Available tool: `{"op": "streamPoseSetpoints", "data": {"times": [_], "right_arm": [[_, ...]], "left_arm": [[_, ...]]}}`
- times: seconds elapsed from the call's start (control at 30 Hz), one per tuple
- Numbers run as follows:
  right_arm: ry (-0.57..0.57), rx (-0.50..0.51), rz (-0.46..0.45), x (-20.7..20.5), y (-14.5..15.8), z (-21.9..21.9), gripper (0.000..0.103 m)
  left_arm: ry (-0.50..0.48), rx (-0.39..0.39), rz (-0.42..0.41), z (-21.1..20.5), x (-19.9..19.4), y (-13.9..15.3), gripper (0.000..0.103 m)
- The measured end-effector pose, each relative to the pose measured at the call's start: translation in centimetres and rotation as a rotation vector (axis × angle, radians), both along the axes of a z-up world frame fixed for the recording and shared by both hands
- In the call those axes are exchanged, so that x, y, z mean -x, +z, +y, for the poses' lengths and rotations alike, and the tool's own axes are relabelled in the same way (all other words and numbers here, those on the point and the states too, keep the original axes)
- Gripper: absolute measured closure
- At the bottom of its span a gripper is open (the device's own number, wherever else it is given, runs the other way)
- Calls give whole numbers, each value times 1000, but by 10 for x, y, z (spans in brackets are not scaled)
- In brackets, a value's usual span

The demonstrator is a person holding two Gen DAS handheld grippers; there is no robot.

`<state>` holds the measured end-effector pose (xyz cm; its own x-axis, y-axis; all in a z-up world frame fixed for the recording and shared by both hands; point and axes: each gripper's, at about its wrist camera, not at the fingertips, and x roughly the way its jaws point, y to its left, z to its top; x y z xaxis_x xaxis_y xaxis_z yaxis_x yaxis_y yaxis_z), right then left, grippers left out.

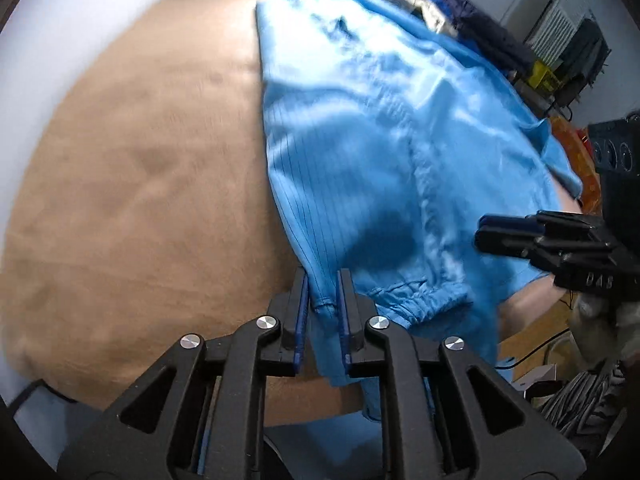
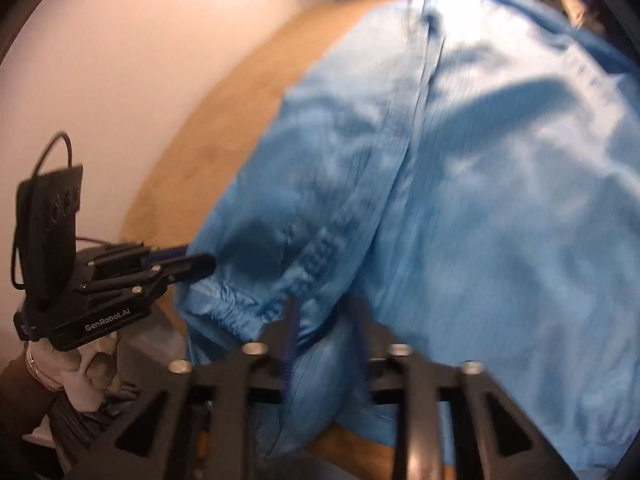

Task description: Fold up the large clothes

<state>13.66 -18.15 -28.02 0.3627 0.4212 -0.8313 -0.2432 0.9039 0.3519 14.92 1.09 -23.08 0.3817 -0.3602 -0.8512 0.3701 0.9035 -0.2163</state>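
Blue garment [image 1: 380, 128], blurred, hem pinched in left hand-held gripper [image 1: 323, 300]; right hand-held gripper [image 2: 326, 332] grasping fabric.

Pale wall [image 2: 120, 60], tan covered table [image 1: 140, 180], dark clothes pile [image 1: 480, 28] behind

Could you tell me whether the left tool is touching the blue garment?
Touching. In the left wrist view, the left tool has a fold of the blue garment between its fingers, and the cloth lies against both pads.
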Motion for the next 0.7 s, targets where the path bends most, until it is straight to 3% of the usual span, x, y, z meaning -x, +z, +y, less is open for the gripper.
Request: {"op": "streamPoseSetpoints", "data": {"times": [0.07, 0.17, 0.33, 0.47, 0.53, 0.7], "right_arm": [[-42, 0, -70, 7, 18, -14, 69], [-114, -7, -119, 15, 38, -48, 62], [-251, 39, -195, 29, 59, -111, 45], [-383, 41, -198, 28, 71, -173, 42], [-434, 76, -196, 32, 77, -198, 35], [-559, 114, -208, 45, 84, -267, 35]], "left_arm": [[11, 21, -55, 3, 1, 20, 66], [13, 60, -134, 0, 0, 51, 53], [-1, 138, -153, -15, -17, 79, 51], [-21, 158, -167, -40, -29, 92, 51], [-32, 173, -164, -51, -31, 98, 51], [-84, 184, -187, -87, -30, 111, 51]]}}
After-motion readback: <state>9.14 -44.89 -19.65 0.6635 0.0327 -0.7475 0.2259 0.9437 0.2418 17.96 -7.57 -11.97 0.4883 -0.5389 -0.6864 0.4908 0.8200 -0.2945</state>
